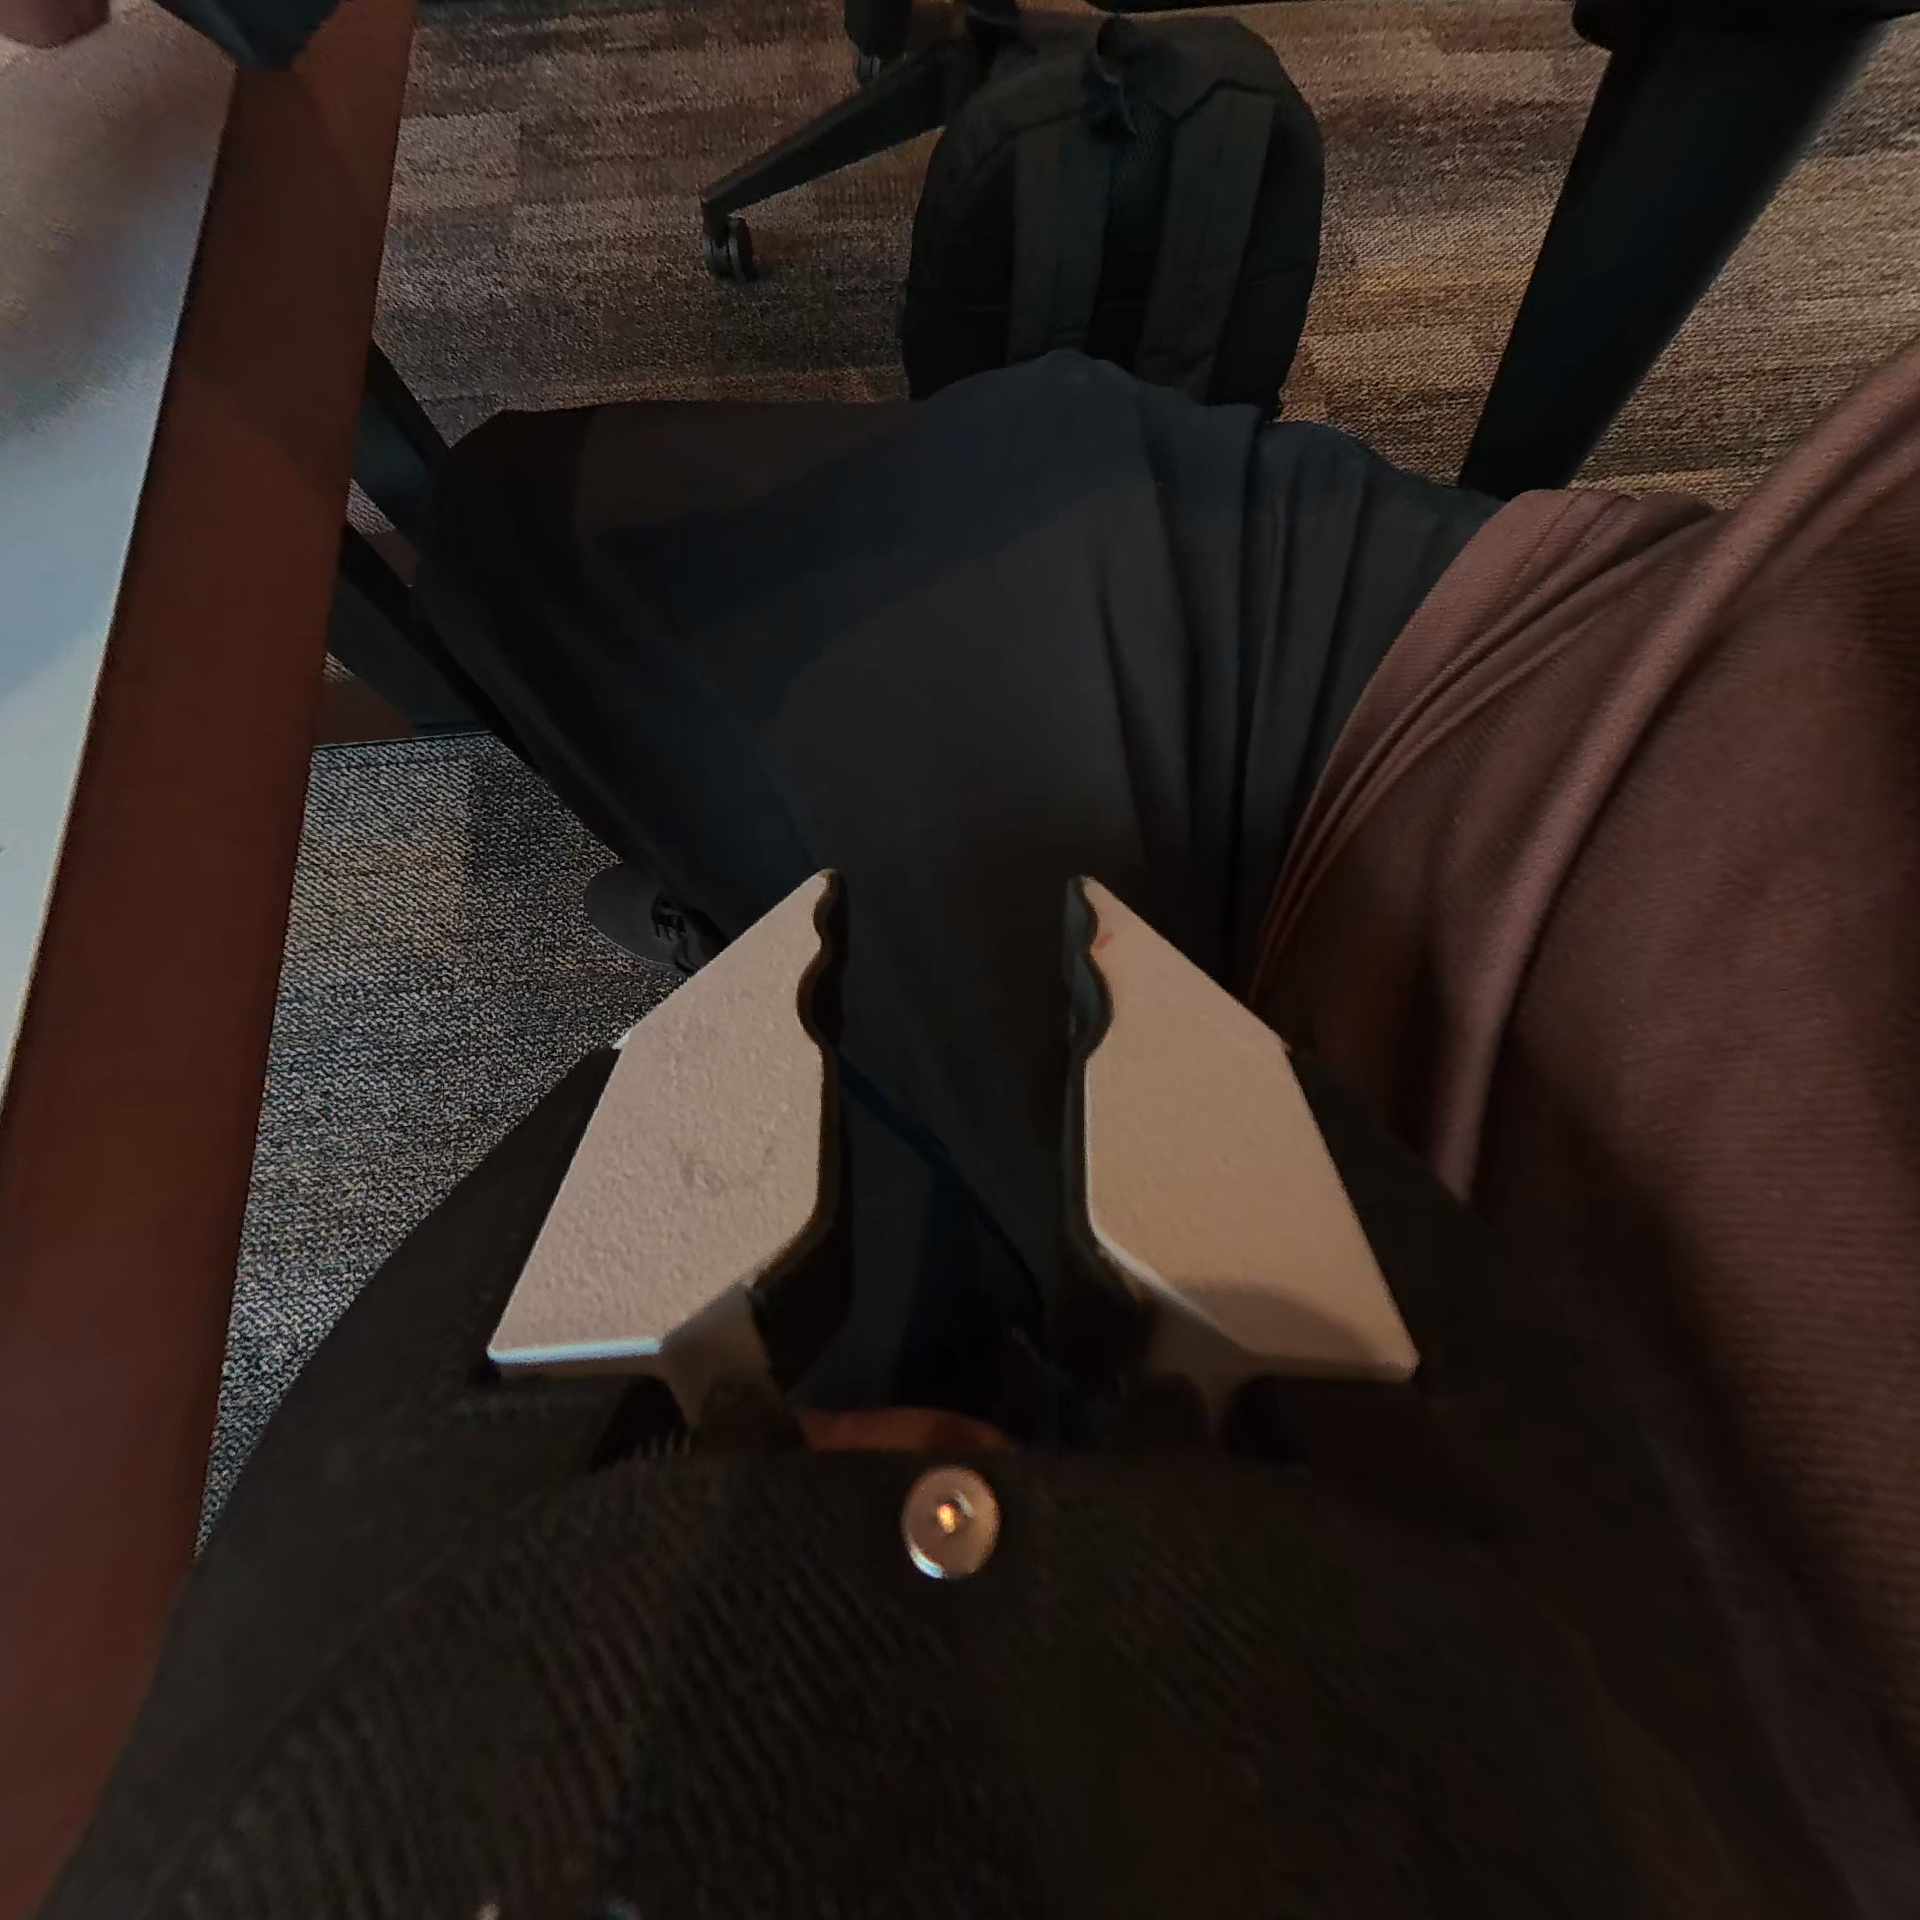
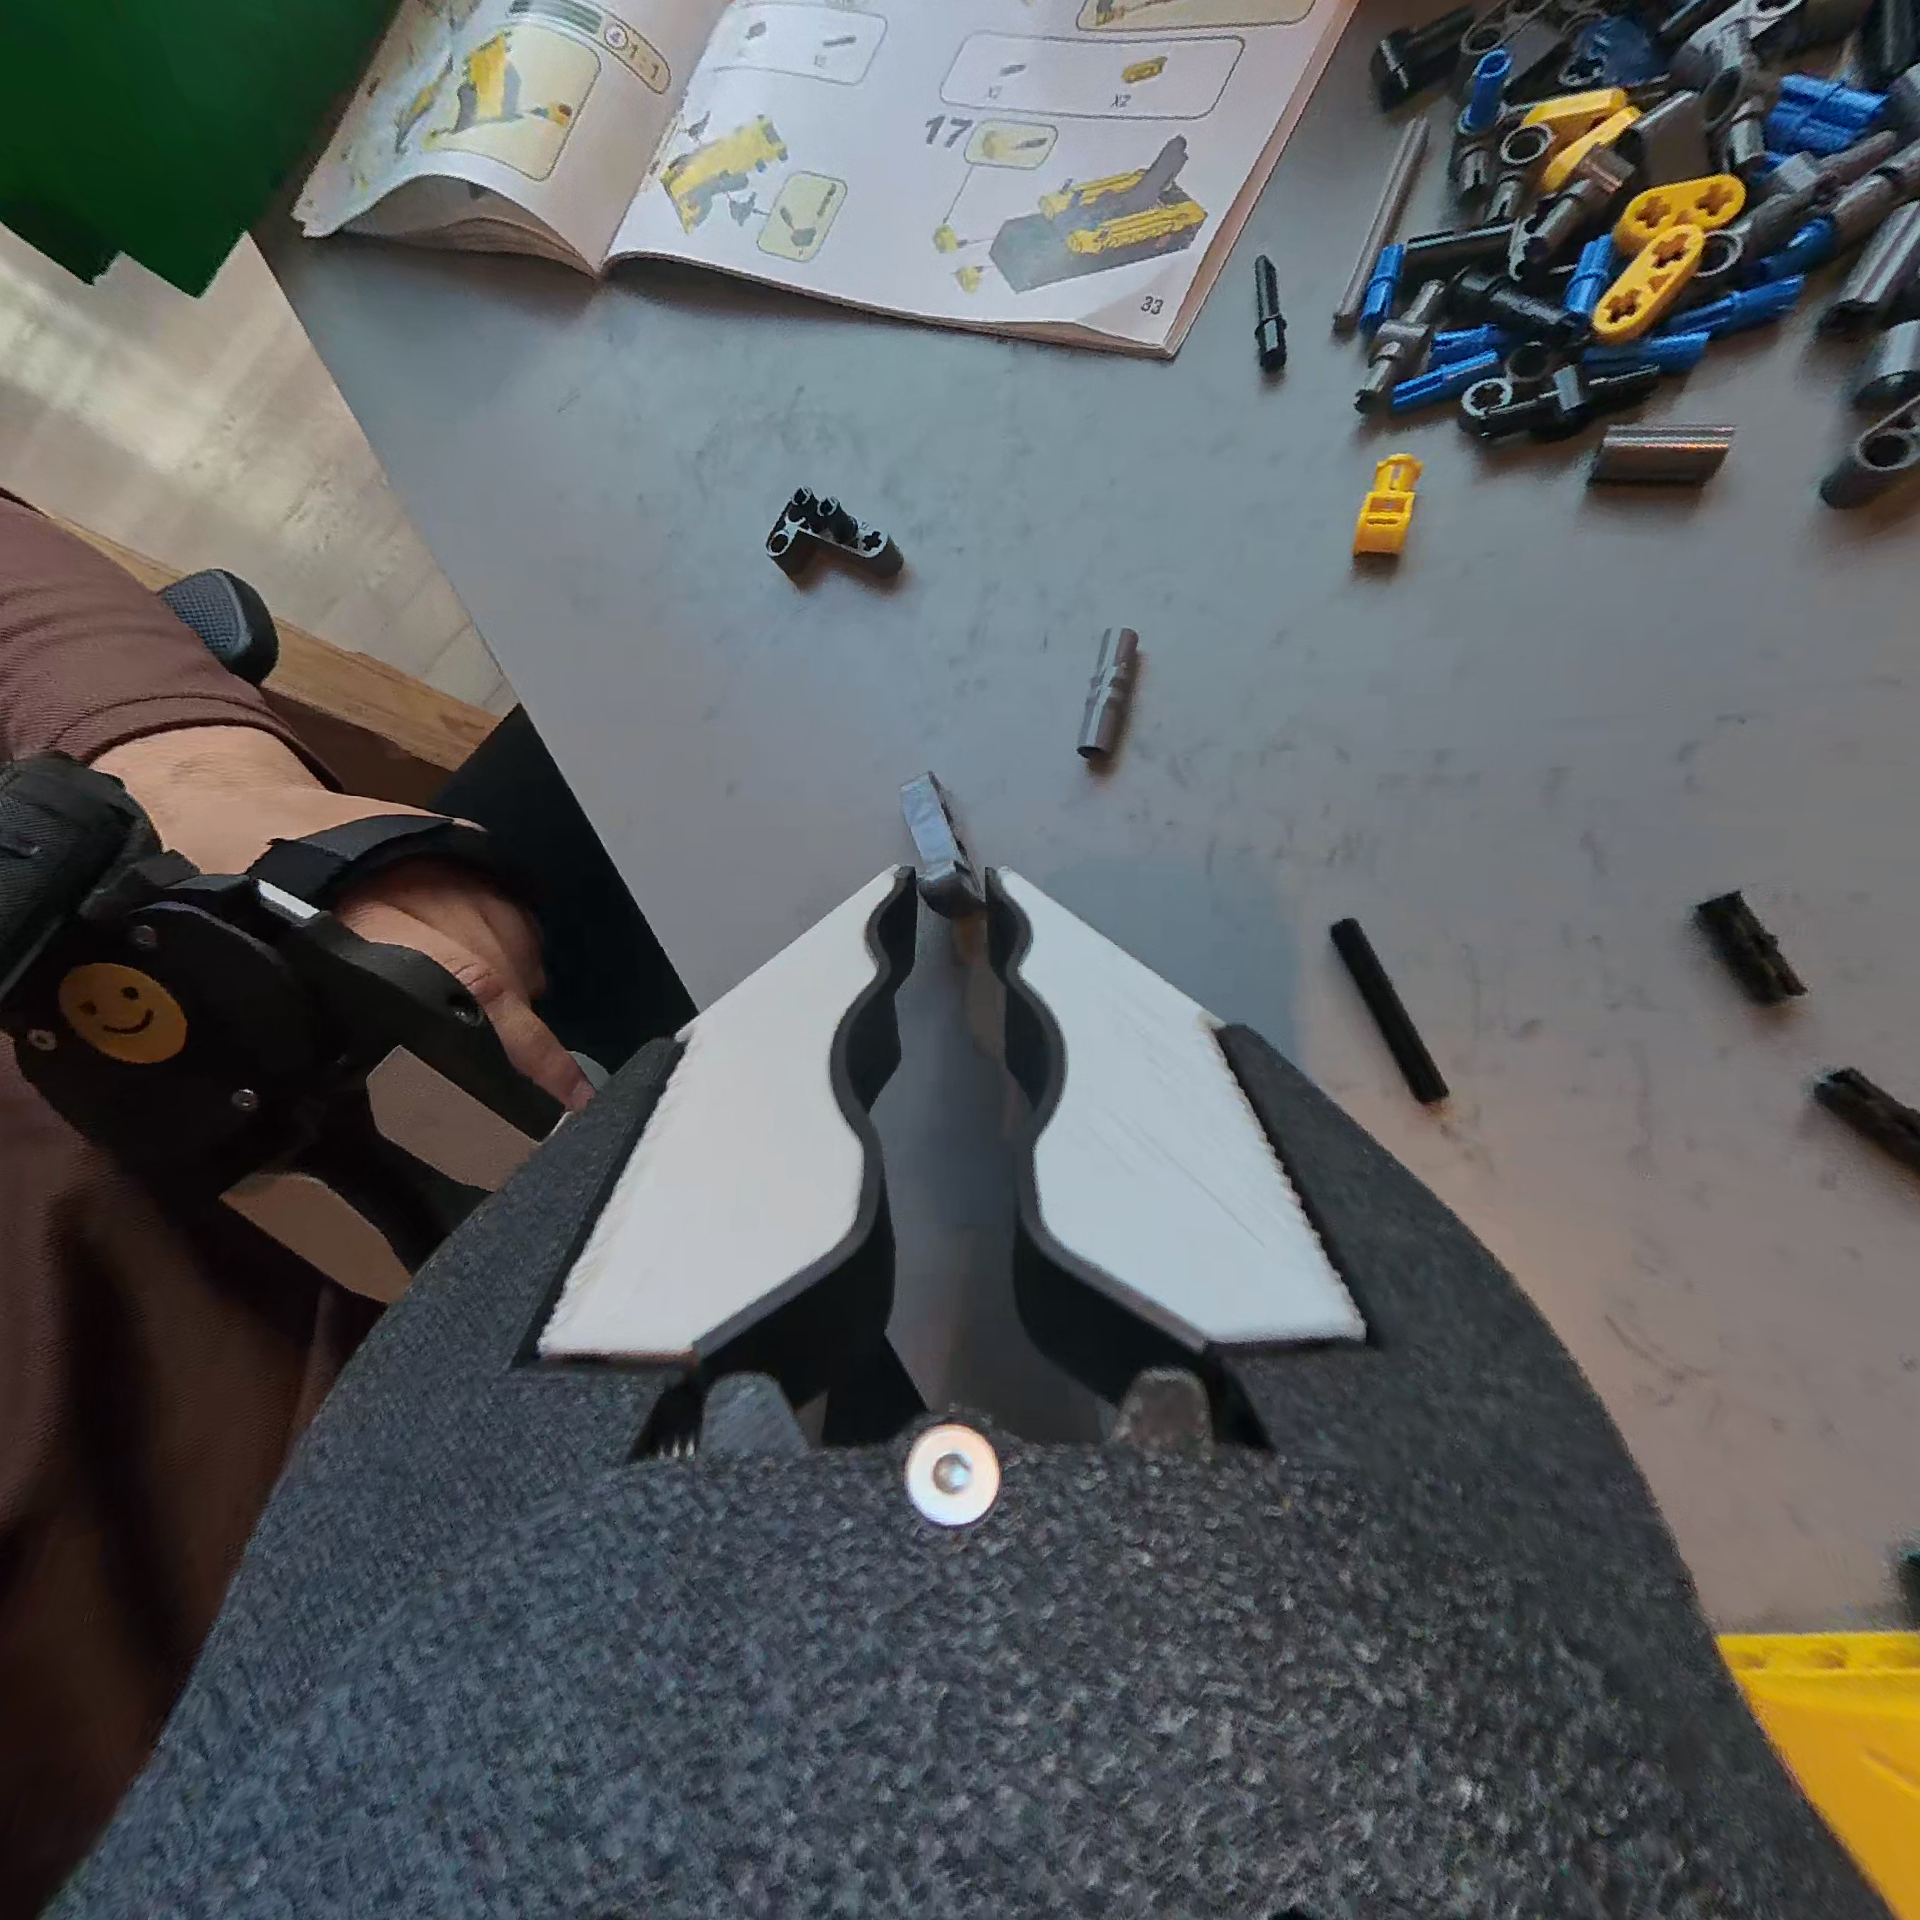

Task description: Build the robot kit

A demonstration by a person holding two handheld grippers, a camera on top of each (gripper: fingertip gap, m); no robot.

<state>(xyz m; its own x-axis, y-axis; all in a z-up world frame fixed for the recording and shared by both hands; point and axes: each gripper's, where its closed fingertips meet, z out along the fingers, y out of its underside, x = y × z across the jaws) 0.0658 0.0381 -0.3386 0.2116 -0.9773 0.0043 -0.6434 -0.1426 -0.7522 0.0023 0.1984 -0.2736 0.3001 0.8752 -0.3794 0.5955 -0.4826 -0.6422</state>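
Two hand-held grippers show here. The right hand-held gripper (image 2: 948,883) is clenched on a small grey piece (image 2: 938,844) that sticks up past its fingertips, above the grey worktop (image 2: 1455,790). Just beyond that piece lies a grey connector tube (image 2: 1108,694); farther beyond and to the left sits a black L-shaped piece (image 2: 831,535), and an open instruction booklet (image 2: 831,156) lies at the far edge. Right of the piece are a black rod (image 2: 1388,1010), a yellow part (image 2: 1387,507) and a heap of blue, black and yellow parts (image 2: 1662,218). The left hand-held gripper (image 1: 956,894), jaws parted and empty, hangs below the worktop edge over a dark trouser leg (image 1: 935,623), with a black backpack (image 1: 1112,197) on the carpet (image 1: 416,987) beyond.
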